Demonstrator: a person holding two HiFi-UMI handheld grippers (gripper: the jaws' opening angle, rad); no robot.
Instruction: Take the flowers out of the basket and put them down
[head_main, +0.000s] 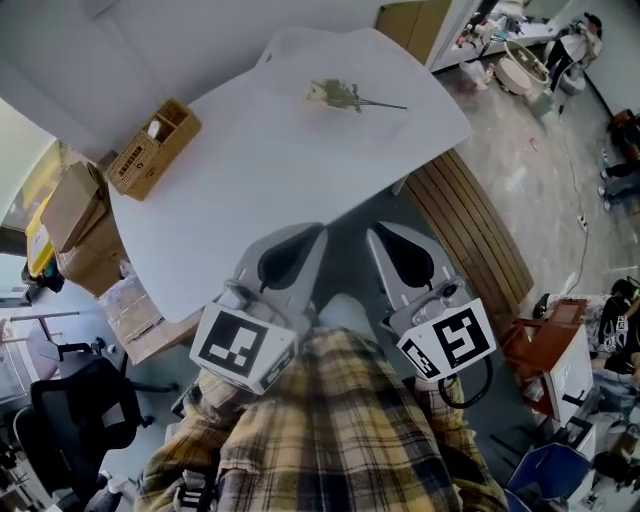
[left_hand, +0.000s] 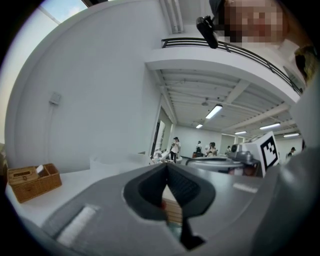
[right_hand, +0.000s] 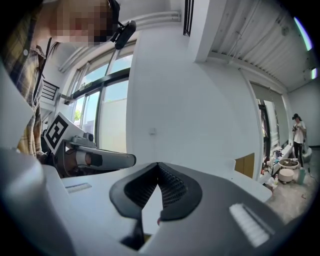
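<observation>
A single pale flower with a long stem (head_main: 345, 96) lies on the white table (head_main: 270, 190) near its far edge. The wicker basket (head_main: 155, 148) stands at the table's left corner, and it shows again at the far left in the left gripper view (left_hand: 31, 181). Both grippers are held close to the person's body, short of the table's near edge and well away from flower and basket. My left gripper (head_main: 319, 231) (left_hand: 167, 165) is shut with nothing between its jaws. My right gripper (head_main: 371, 228) (right_hand: 158, 164) is shut and empty too.
Cardboard boxes (head_main: 78, 228) are stacked left of the table. A black office chair (head_main: 78, 412) stands at the lower left. A slatted wooden platform (head_main: 478, 232) runs along the table's right side, with a red-brown cabinet (head_main: 545, 350) beyond. People stand far off at the right.
</observation>
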